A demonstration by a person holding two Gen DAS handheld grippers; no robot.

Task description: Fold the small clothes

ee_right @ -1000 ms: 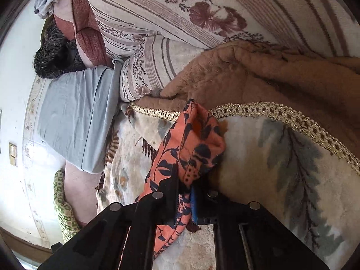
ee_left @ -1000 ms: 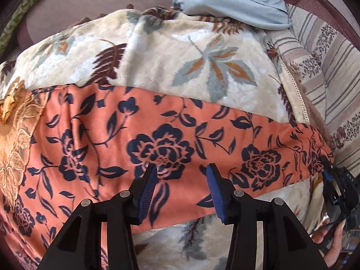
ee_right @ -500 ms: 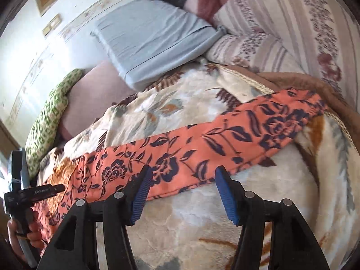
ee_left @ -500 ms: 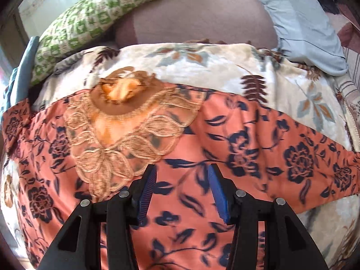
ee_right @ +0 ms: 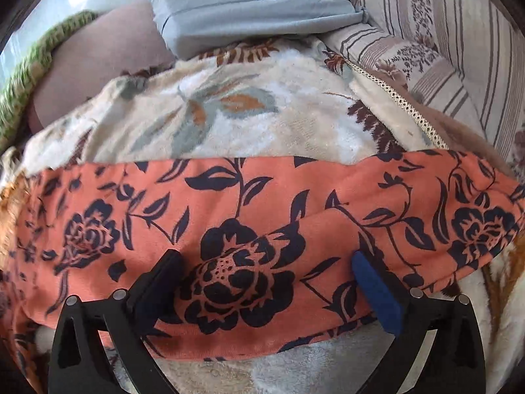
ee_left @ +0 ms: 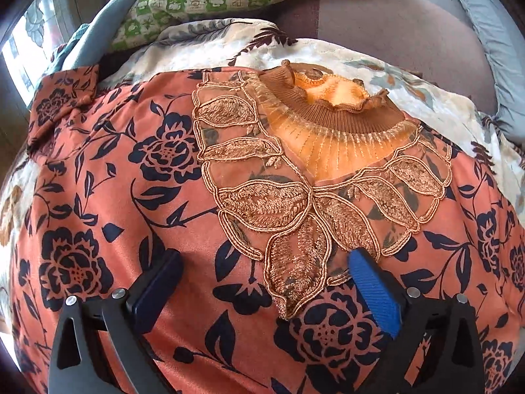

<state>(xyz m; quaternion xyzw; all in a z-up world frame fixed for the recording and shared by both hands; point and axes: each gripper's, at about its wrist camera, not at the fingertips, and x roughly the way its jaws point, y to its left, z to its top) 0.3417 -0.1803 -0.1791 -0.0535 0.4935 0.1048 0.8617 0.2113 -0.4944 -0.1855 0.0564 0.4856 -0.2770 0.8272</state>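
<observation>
The orange flowered top (ee_left: 137, 216) lies spread face-up on the blanket (ee_right: 249, 121) on the bed. Your left tool (ee_left: 264, 277) and right tool (ee_right: 267, 279) are both opening wide, holding nothing. Fabric looks thin, limp and slippery; pinch at sleeve (ee_right: 426, 203) ends or hem, not the lace collar (ee_left: 328, 177).

Your left wrist camera looks steeply down, close over the floral top's (ee_left: 137, 170) lace collar (ee_left: 315, 177). Your right wrist camera looks down its sleeve (ee_right: 262, 216). Both share the blanket (ee_right: 249, 121).
</observation>
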